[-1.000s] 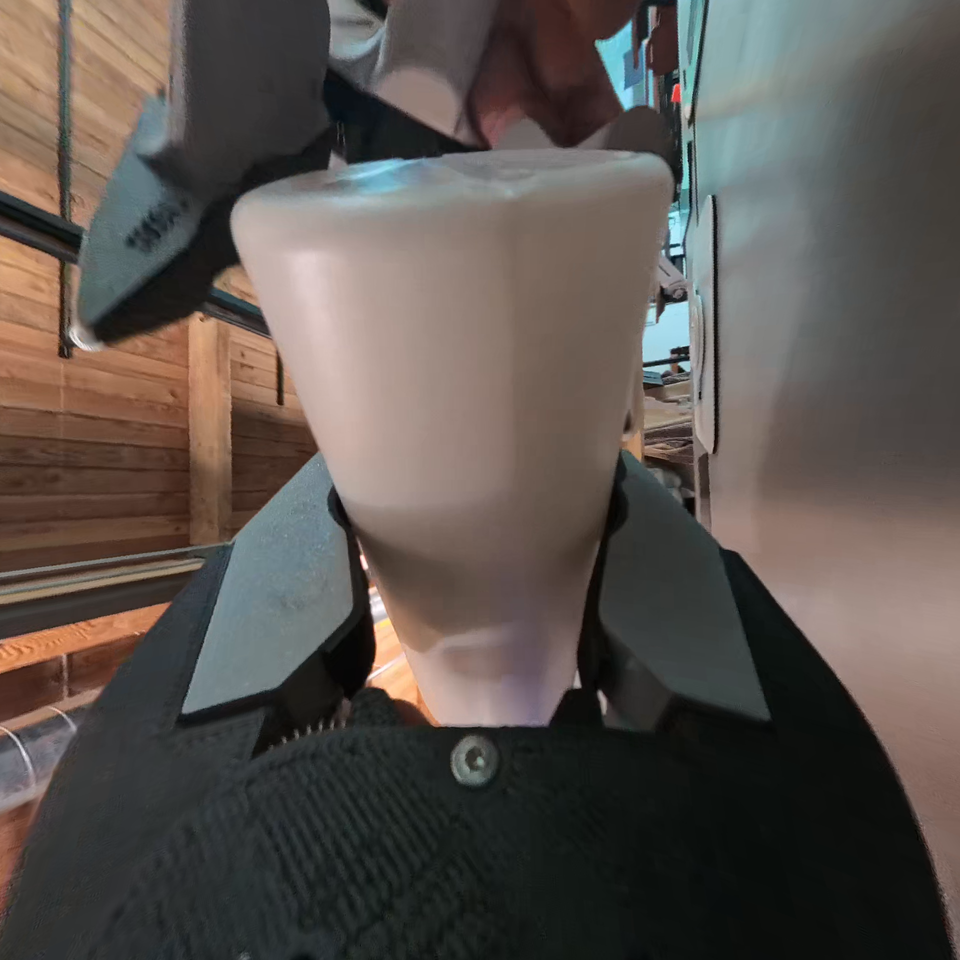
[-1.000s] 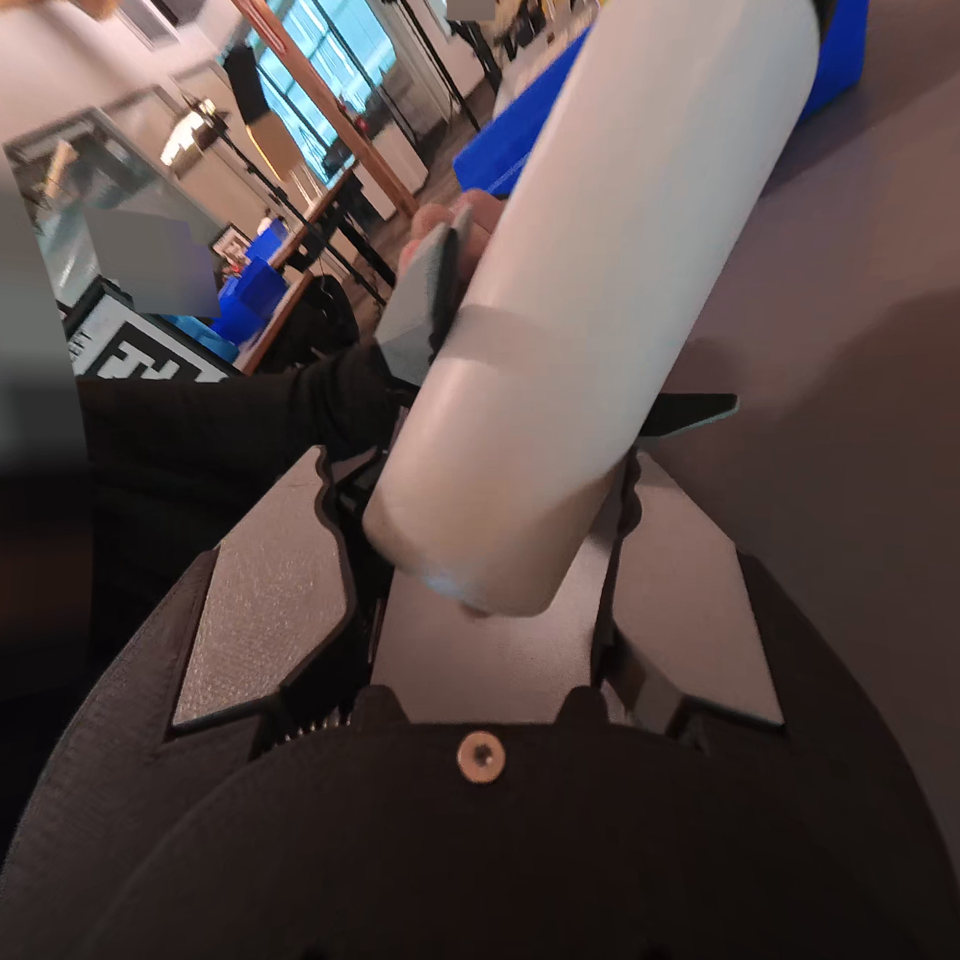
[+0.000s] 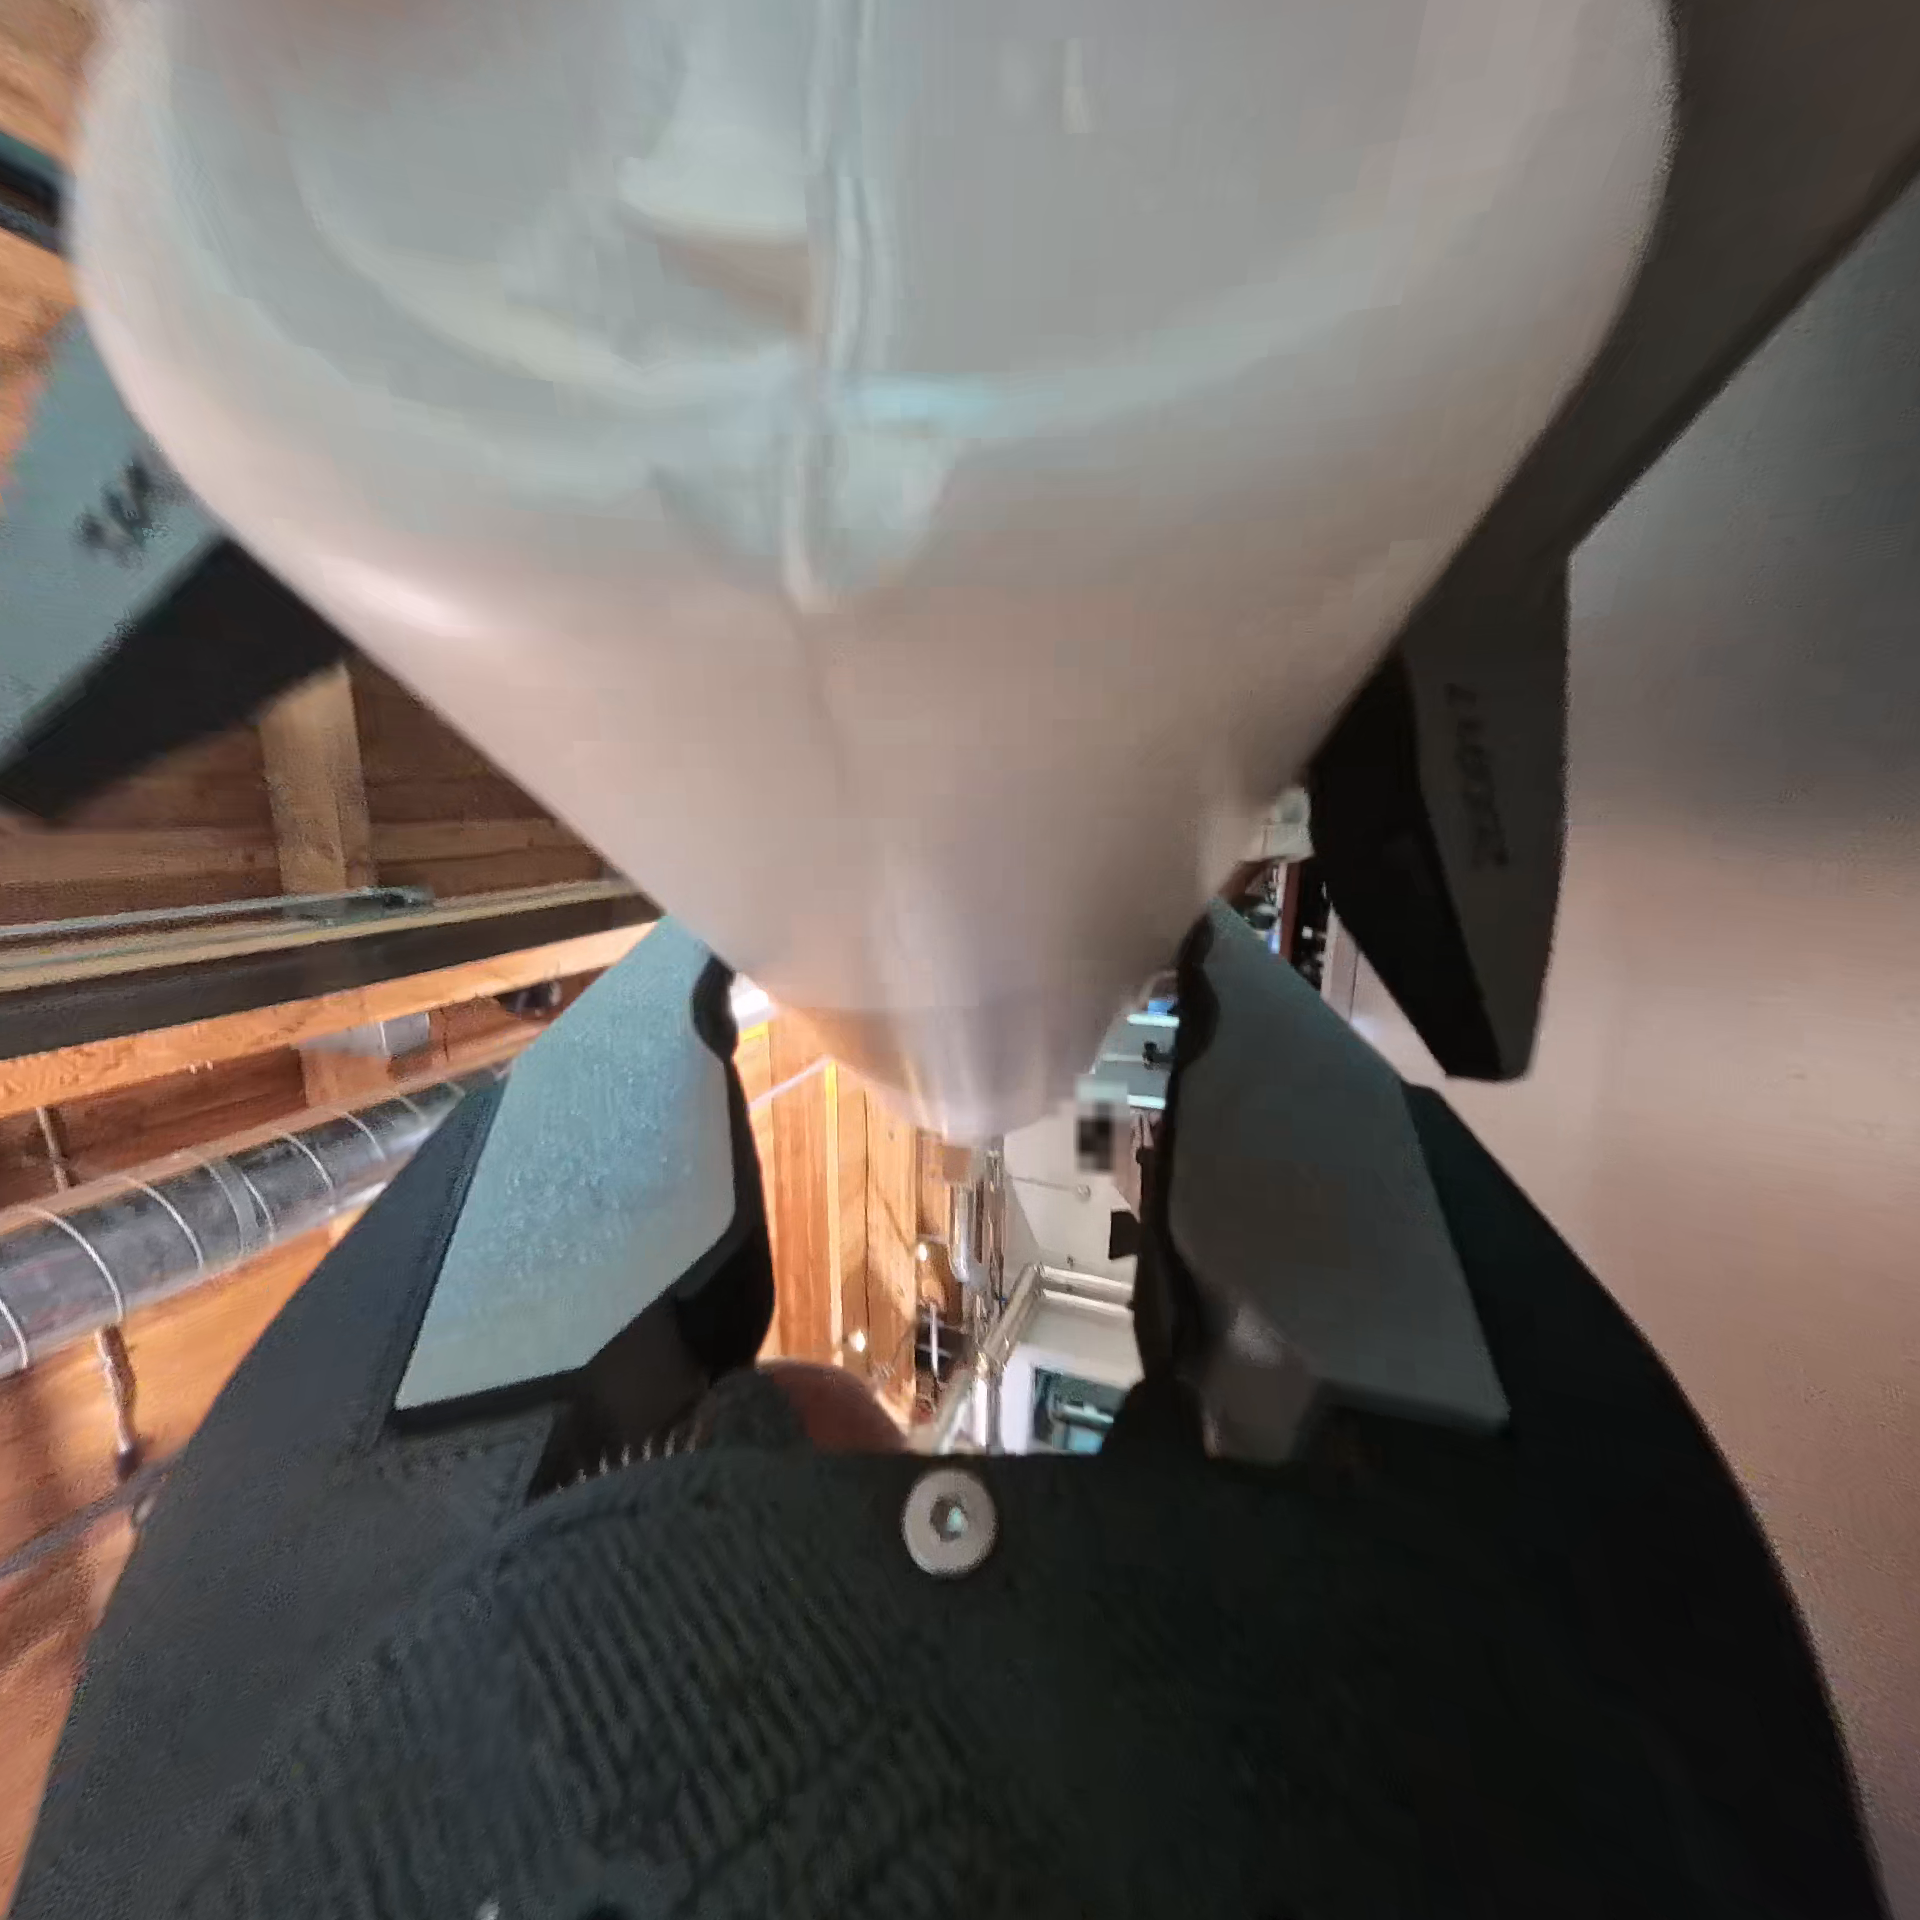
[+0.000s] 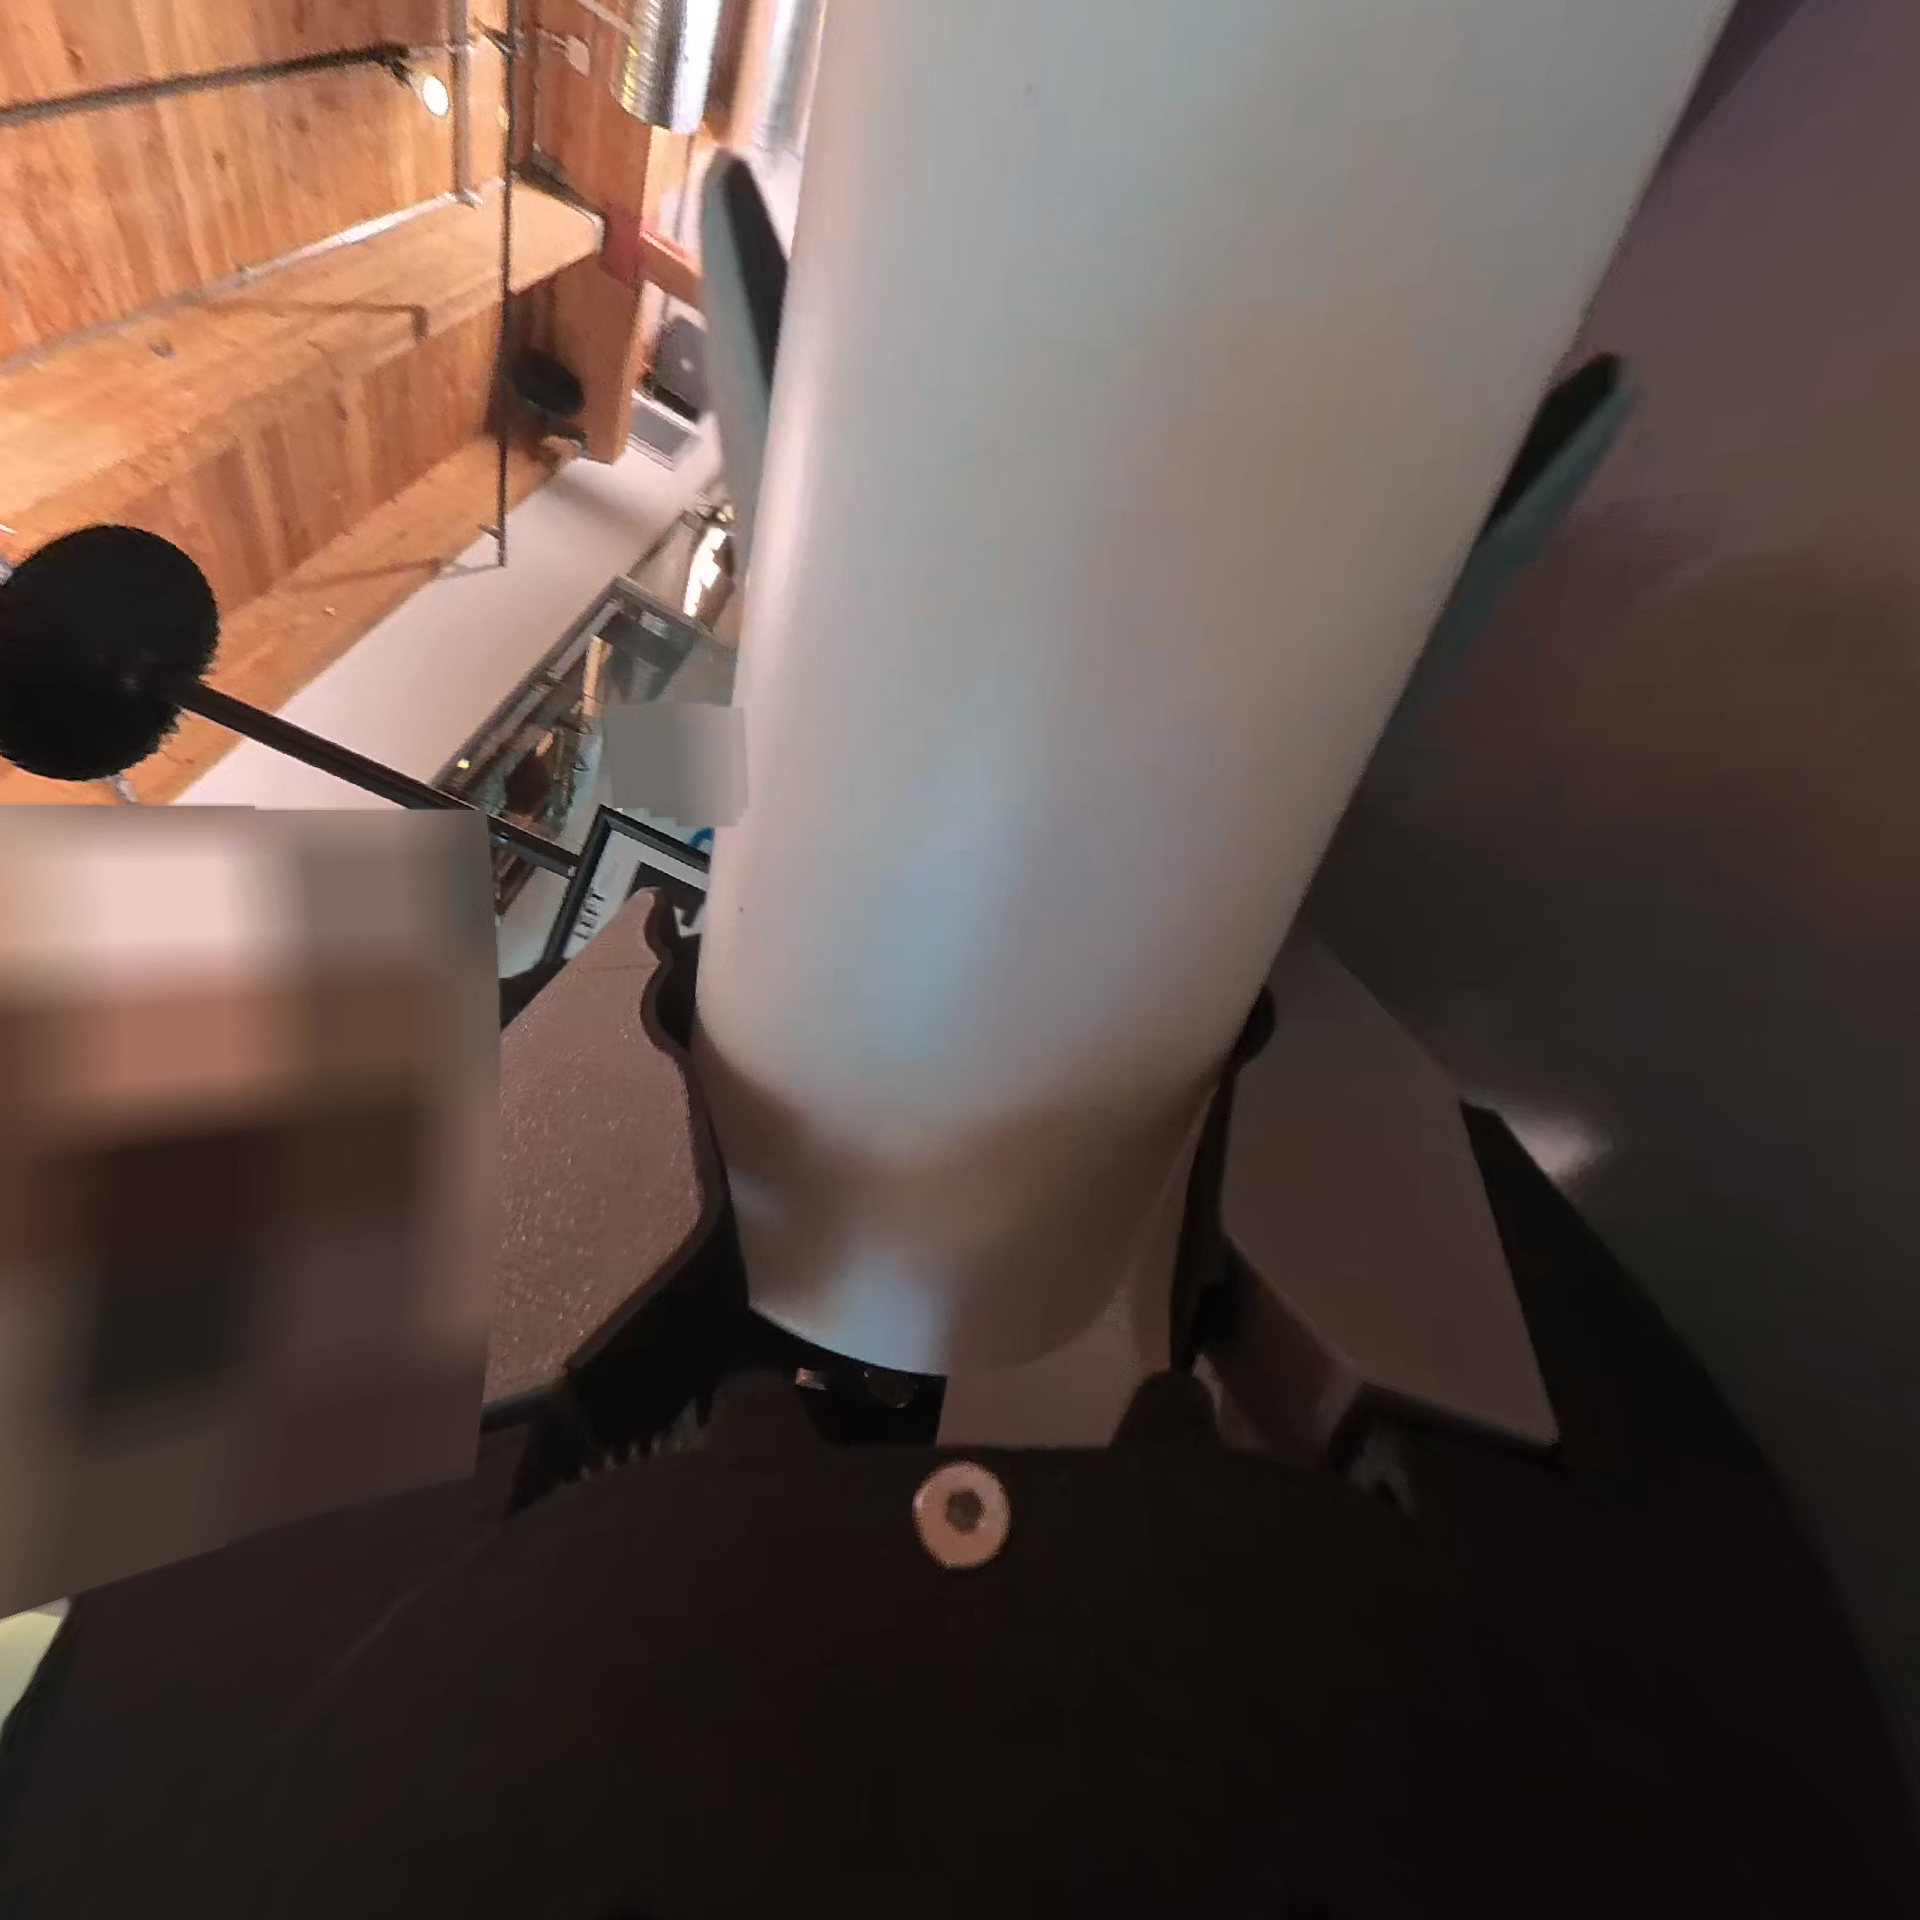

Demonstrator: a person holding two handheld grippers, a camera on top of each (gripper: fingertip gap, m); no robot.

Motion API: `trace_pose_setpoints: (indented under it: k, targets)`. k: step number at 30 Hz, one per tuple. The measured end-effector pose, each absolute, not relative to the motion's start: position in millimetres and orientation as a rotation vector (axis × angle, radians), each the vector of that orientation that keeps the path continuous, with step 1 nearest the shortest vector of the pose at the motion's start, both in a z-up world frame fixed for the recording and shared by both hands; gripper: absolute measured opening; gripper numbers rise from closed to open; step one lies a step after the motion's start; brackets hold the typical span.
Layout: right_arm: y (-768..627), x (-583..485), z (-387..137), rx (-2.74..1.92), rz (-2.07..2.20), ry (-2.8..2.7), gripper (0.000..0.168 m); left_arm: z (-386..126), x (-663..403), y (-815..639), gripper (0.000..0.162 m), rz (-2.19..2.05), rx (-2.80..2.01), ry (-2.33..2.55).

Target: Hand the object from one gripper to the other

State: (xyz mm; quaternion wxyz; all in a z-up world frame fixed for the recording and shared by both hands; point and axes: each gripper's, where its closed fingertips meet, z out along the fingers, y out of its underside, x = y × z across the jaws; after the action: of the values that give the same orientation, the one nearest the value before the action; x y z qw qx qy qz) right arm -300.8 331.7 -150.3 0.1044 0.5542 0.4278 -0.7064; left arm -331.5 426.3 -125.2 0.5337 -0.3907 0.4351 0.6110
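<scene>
The object is a white cylinder [image 4: 1039, 623]. My right gripper [image 4: 956, 1018] is shut on its lower end, with both fingers pressed to its sides. In the left wrist view the cylinder [image 3: 883, 468] looms blurred and close. Only its narrow far end sits between the tips of my left gripper [image 3: 956, 956], whose jaws stand apart with background showing between them. The right gripper's fingers [image 3: 1455, 779] flank the cylinder there. The left gripper's fingers [image 4: 743, 343] stand on either side of the cylinder higher up in the right wrist view.
A grey flat surface [image 3: 1714, 1143] fills the right side of both views. Wooden planks and beams [image 4: 260, 312] and a metal duct [image 3: 208, 1226] lie to the left. A black fuzzy ball on a thin rod [image 4: 104, 649] sticks in from the left. There is about 9 centimetres between the tips of the two grippers.
The right gripper has closed on the cylinder's end. The cylinder has slid from deep between the left fingers out to their tips. Both views have swung toward the wooden planks.
</scene>
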Motion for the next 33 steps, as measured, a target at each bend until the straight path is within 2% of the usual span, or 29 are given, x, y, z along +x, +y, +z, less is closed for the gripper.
trace_pose_setpoints:
  k: [5, 9, 13, 14, 16, 18, 23, 33]
  targets:
    - [346, -297, -126, 1.559, -2.242, 1.172, 0.102, -127, -353, 427, 0.081, 1.215, -1.16, 0.874]
    - [366, -295, -115, 1.633, -2.353, 1.224, 0.102, -151, -343, 425, 0.064, 0.534, -1.471, 0.737]
    - [387, -291, -104, 1.725, -2.467, 1.289, 0.102, -138, -314, 407, 0.062, -0.135, -1.527, 0.624]
    - [391, -289, -101, 1.745, -2.489, 1.325, 0.102, -131, -305, 399, 0.067, -0.315, -1.512, 0.602]
    - [393, -287, -93, 1.751, -2.542, 1.398, 0.102, -119, -290, 385, 0.087, -0.619, -1.502, 0.575]
    - [391, -285, -85, 1.744, -2.589, 1.511, 0.102, -113, -283, 378, 0.097, -0.818, -1.499, 0.545]
    - [382, -285, -85, 1.824, -2.522, 1.894, 0.102, -99, -294, 379, 0.101, -0.916, -1.44, 0.437]
    - [347, -305, -151, 1.881, -1.822, 2.651, 0.102, -91, -296, 375, 0.103, -0.969, -1.396, 0.419]
